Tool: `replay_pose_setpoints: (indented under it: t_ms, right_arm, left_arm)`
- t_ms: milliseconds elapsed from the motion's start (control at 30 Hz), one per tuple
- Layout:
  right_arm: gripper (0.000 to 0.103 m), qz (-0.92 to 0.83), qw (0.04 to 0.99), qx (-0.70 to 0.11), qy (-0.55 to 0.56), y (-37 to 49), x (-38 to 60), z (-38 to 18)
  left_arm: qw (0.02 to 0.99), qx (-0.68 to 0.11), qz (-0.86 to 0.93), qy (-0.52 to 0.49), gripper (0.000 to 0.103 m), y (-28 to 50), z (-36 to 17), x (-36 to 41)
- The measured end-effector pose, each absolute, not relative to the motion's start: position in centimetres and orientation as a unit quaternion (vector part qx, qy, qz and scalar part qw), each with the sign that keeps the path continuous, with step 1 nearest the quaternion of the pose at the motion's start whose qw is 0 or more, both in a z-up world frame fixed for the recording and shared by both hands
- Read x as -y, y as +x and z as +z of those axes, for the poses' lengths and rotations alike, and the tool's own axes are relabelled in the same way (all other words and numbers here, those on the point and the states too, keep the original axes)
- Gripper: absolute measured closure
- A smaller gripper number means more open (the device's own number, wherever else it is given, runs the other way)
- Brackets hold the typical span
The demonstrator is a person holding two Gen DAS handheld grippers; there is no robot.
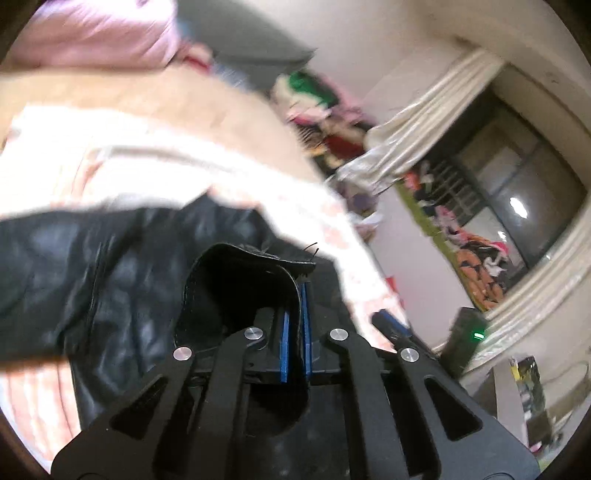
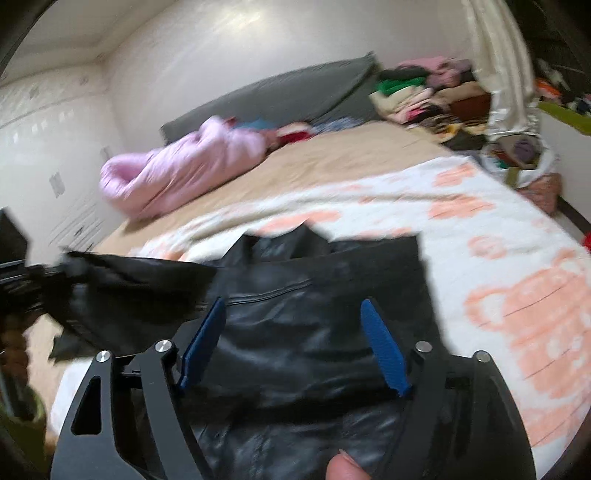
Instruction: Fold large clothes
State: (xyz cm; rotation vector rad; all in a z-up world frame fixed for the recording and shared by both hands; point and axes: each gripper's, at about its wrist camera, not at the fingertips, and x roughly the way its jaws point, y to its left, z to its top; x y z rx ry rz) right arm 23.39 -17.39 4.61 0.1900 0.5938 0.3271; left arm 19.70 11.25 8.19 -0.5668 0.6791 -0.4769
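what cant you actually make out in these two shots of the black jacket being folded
- Black jacket: full outline, right wrist view; motion blur, and the right gripper frame covers its near edge.
- Sleeve end in the left gripper: left wrist view; the fingers hide how much is pinched.
- Clothes pile: single items blurred.

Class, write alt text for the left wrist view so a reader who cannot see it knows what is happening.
The left gripper is shut on a folded edge of a black leather jacket, which lies on a white and peach blanket on a bed. Behind are a pink puffy coat, piled clothes and a curtained window.
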Motion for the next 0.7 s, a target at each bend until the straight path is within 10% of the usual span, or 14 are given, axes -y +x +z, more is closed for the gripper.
replay_pose_setpoints:
  t_ms: [700]
  right_arm:
    - [0.032, 0.099, 0.913, -0.395, 0.018, 34.1, 15.4, -0.7]
  left_arm:
    - [0.865, -0.459, -0.053, -0.196, 0.099, 23.7, -4.2, -16.0]
